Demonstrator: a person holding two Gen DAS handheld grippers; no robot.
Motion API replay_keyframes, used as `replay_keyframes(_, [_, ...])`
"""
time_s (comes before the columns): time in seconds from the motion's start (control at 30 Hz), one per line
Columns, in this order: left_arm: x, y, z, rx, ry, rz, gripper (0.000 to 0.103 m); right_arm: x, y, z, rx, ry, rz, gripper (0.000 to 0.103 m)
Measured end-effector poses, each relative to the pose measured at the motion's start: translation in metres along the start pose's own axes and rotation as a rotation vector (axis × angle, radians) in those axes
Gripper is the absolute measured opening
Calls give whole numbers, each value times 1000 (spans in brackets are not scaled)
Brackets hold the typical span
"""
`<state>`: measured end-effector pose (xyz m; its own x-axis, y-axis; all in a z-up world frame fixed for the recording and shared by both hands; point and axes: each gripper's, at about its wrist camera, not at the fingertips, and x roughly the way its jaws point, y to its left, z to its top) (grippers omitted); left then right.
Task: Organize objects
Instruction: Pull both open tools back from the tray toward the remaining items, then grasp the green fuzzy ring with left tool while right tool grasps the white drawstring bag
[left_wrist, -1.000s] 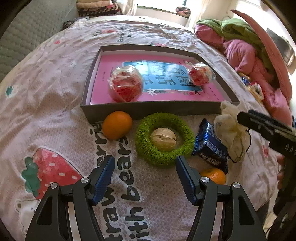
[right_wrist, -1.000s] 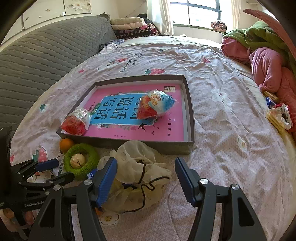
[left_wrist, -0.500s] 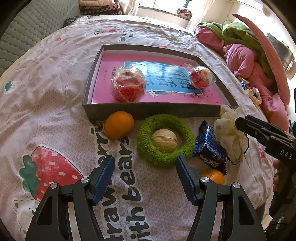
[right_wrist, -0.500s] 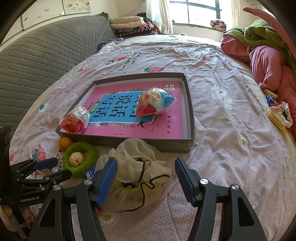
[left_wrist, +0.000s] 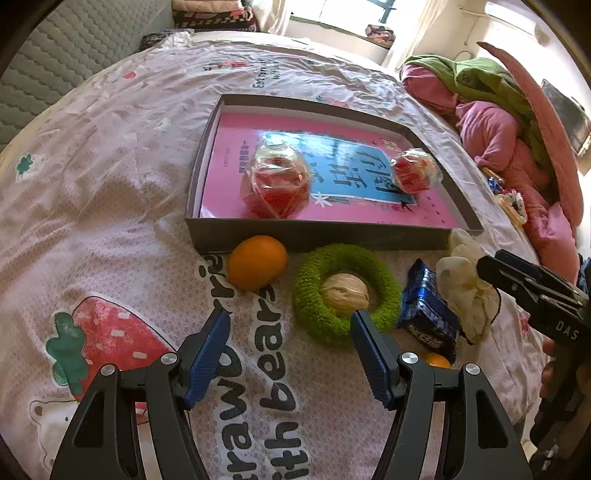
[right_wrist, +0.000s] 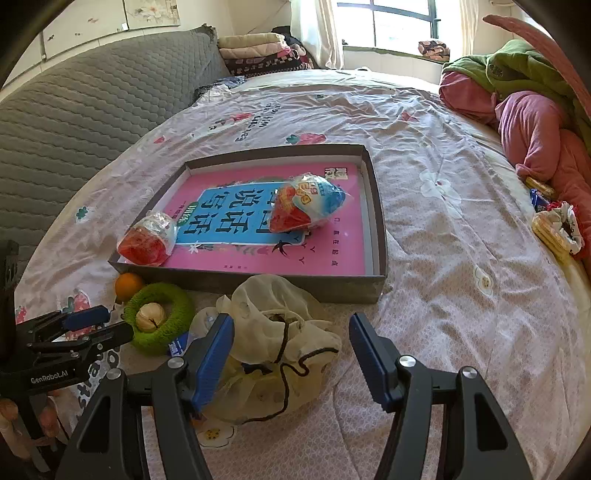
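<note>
A grey tray (left_wrist: 314, 236) (right_wrist: 376, 221) on the bed holds a pink book and two wrapped red snacks (left_wrist: 279, 184) (left_wrist: 415, 171). In front of it lie an orange (left_wrist: 256, 262) (right_wrist: 127, 286), a green ring (left_wrist: 314, 295) (right_wrist: 177, 306) with a walnut (left_wrist: 343, 290) inside, a blue packet (left_wrist: 424, 314), a second orange (left_wrist: 436, 360) partly hidden, and a sheer pouch (right_wrist: 280, 332) (left_wrist: 465, 284). My left gripper (left_wrist: 288, 343) is open and empty, just short of the ring. My right gripper (right_wrist: 290, 354) is open over the pouch.
Pink and green bedding (right_wrist: 524, 110) is piled at the right. A grey quilted headboard (right_wrist: 74, 110) runs along the left. Small snacks and a scrunchie (right_wrist: 557, 225) lie at the bed's right edge. Folded blankets (right_wrist: 258, 48) sit near the window.
Both grippers have shifted slightly; the left view now sits a little lower and further left. Nothing was taken or released; the objects stay in place.
</note>
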<state>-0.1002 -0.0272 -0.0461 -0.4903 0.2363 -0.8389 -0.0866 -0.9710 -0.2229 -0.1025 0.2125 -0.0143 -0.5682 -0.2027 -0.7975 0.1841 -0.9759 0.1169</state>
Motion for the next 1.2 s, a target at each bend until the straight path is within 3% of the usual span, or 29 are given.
replay_keyframes(0.77, [19, 7, 3, -126, 32, 49, 69, 22, -5, -8, 14, 57, -26, 64])
replay_keyframes(0.83, [22, 6, 5, -122, 36, 58, 67, 25, -6, -9, 15, 59, -27, 64])
replay_keyframes(1.0, [28, -4, 7, -99, 44, 72, 48, 32, -8, -11, 26, 67, -30, 64])
replay_keyframes(1.2, [32, -11, 9, -89, 50, 70, 40, 40, -14, -14, 42, 88, -12, 54])
